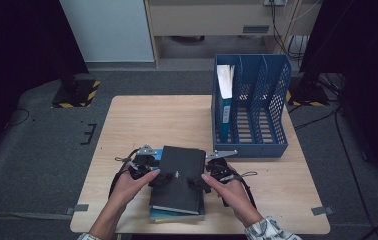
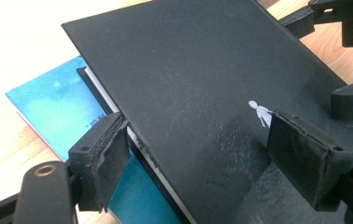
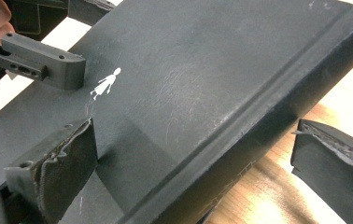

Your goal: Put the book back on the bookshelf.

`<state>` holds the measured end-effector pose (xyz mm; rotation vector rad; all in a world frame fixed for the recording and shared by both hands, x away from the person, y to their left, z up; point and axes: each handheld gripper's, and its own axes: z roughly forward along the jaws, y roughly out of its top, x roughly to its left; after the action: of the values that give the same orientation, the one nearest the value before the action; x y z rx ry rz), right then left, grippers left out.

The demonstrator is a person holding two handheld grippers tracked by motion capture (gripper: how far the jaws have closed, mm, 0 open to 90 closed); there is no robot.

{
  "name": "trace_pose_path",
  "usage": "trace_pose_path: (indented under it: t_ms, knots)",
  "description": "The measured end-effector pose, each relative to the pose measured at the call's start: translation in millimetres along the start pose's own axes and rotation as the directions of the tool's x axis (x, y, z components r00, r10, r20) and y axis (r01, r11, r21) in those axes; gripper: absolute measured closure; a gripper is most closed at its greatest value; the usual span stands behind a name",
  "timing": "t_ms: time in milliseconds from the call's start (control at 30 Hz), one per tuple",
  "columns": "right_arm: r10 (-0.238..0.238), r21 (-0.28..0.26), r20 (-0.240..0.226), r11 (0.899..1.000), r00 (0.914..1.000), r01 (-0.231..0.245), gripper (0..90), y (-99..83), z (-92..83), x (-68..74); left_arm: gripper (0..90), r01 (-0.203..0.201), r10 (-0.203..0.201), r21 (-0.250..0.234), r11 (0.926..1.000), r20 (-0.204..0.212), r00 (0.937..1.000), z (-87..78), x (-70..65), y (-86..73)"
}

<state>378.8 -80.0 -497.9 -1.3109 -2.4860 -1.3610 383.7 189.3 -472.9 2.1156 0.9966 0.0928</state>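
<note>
A matte black hardcover book (image 1: 179, 177), scuffed and rectangular, lies atop two more books on the wooden bench (image 1: 142, 120). The left gripper (image 1: 158, 178) and right gripper (image 1: 195, 182) straddle its edges, ribbed pads apart, not pressing.

Black grippers (image 1: 177, 176), patterned sleeve (image 1: 267, 229)

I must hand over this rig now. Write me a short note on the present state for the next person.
Left gripper: open, jaws astride the black book's page edge.
Right gripper: open, jaws astride its spine edge, not pressing.
The black book lies on a blue book at the table's near edge.
One book already stands in the blue file rack.
Left: probably grip the black book and rack it.
</note>
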Motion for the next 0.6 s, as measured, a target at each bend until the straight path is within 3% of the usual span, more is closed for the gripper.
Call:
trace_pose_path:
  t_ms: [167, 367, 600]
  knots:
    - [0.014, -0.008, -0.019, 1.000, 0.9997, -0.014, 0.4, -1.8, 1.5, -2.4, 18.7, 0.023, -0.024, 0.013, 0.9996, 0.021, 0.9995, 4.1, 1.2, 2.6]
    - [0.079, -0.013, -0.066, 0.997, 0.9947, -0.080, 0.6, -6.2, 3.7, -7.9, 18.5, 0.017, -0.018, 0.020, 0.9997, 0.020, 0.9997, 4.3, 1.2, 3.8]
    - [0.104, -0.008, -0.085, 0.994, 0.9910, -0.105, 0.2, -6.8, 5.7, -10.0, 18.4, 0.018, -0.018, 0.026, 0.9995, 0.022, 0.9996, 4.5, 1.6, 4.3]
